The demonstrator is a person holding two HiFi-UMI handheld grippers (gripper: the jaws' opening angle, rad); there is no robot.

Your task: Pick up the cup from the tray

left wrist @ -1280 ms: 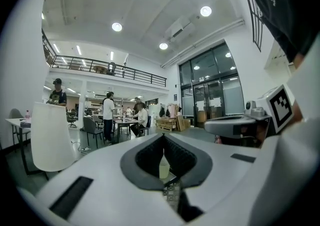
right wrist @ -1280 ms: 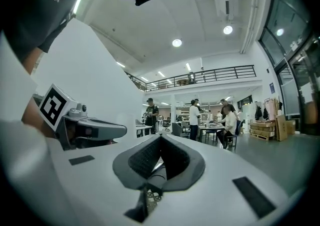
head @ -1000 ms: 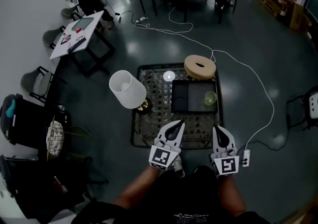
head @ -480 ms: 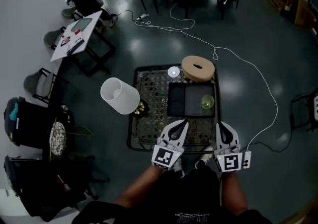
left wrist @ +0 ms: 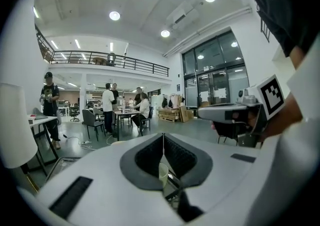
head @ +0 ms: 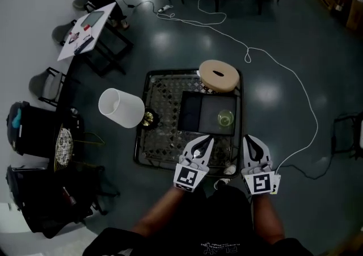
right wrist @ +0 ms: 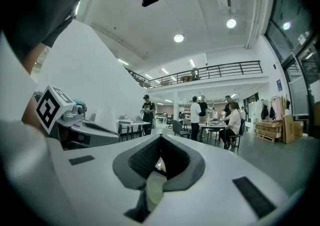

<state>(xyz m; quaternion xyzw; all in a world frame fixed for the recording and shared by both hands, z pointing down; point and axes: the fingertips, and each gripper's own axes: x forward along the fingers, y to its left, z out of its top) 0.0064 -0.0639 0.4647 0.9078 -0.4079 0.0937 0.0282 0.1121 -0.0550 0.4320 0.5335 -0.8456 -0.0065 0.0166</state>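
A translucent green cup stands upright in the right part of a black tray on a low black mesh table. My left gripper hovers over the table's near edge, just short of the tray, shut and empty. My right gripper is beside it at the table's near right corner, also shut and empty. In the left gripper view the jaws meet at the tips, and the pale cup shows through the gap below them. The right gripper view shows its jaws shut too.
A white lampshade leans over the table's left edge. A round wooden stool stands at the table's far right corner. A white cable trails across the dark floor on the right. Chairs and a small table are at the left.
The view has shifted: table, tray and lampshade now sit further left in the picture, and the cup is slightly nearer my grippers. Both grippers stay shut.
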